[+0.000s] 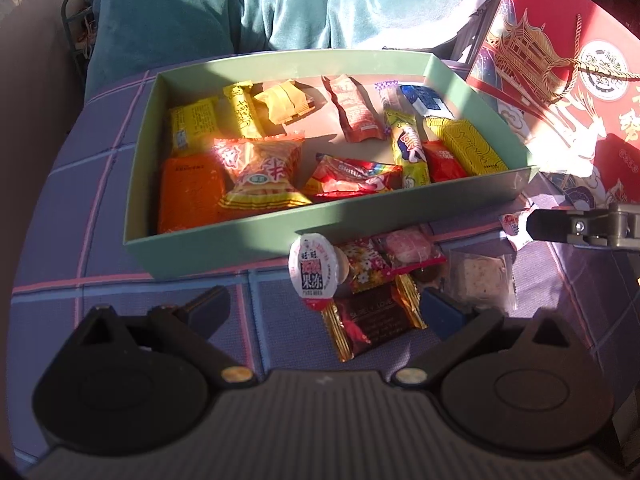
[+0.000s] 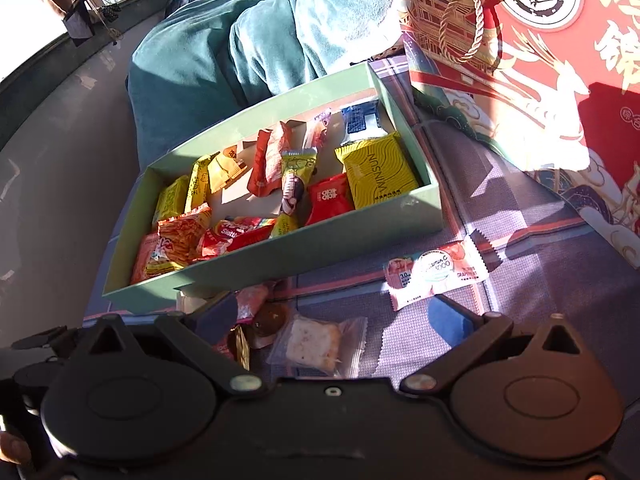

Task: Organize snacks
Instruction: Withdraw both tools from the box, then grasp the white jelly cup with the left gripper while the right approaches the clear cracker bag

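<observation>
A green box (image 1: 224, 244) (image 2: 280, 256) holds several yellow, orange and red snack packs. In front of it on the checked cloth lie loose snacks: a white jelly cup (image 1: 314, 270), a dark chocolate bar (image 1: 376, 324), a pink candy (image 1: 408, 246), a clear-wrapped cracker (image 1: 480, 280) (image 2: 316, 344) and a pink vitamin sachet (image 2: 436, 270). My left gripper (image 1: 324, 308) is open and empty, its fingers either side of the jelly cup and chocolate. My right gripper (image 2: 336, 312) is open and empty above the cracker; it also shows at the right edge of the left wrist view (image 1: 532, 224).
A large red gift box (image 1: 568, 80) (image 2: 540, 80) with a gold rope handle stands right of the green box. A person in teal clothing (image 1: 280, 4) sits behind the table. The table's left edge drops to the floor (image 2: 60, 160).
</observation>
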Demonstrator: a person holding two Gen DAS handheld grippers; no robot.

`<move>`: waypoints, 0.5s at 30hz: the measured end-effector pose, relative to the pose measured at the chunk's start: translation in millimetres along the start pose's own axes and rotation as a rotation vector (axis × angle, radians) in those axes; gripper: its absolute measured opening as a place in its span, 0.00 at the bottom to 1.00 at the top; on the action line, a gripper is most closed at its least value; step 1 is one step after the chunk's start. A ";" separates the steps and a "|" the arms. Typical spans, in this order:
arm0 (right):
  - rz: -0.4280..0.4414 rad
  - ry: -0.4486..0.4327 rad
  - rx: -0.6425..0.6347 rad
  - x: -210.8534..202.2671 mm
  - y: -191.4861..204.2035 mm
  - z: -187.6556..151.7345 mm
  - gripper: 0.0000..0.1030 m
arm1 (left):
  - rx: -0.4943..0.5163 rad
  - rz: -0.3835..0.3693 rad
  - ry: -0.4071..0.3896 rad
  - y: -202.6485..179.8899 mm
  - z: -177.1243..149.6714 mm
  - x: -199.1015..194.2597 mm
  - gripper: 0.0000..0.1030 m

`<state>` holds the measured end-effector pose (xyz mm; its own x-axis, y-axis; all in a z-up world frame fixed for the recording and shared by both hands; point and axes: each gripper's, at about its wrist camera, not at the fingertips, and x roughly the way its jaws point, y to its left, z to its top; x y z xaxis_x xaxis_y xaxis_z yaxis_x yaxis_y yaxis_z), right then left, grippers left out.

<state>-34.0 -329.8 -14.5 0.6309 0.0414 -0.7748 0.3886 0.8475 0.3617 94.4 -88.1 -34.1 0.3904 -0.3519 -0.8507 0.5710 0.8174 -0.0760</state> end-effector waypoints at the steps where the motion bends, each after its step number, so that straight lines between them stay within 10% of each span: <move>1: 0.002 0.003 0.002 0.6 -0.9 -1.5 1.00 | 0.003 0.000 0.005 1.2 -2.1 2.0 1.00; 15: 0.007 0.031 0.073 12.0 -16.7 -17.8 0.99 | 0.117 0.012 0.064 -7.6 -17.3 28.6 1.00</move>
<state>-44.9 -334.1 -39.1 0.6132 0.0643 -0.7873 0.4327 0.8065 0.4029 88.8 -96.5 -66.8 0.3534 -0.3095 -0.8828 0.6485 0.7612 -0.0072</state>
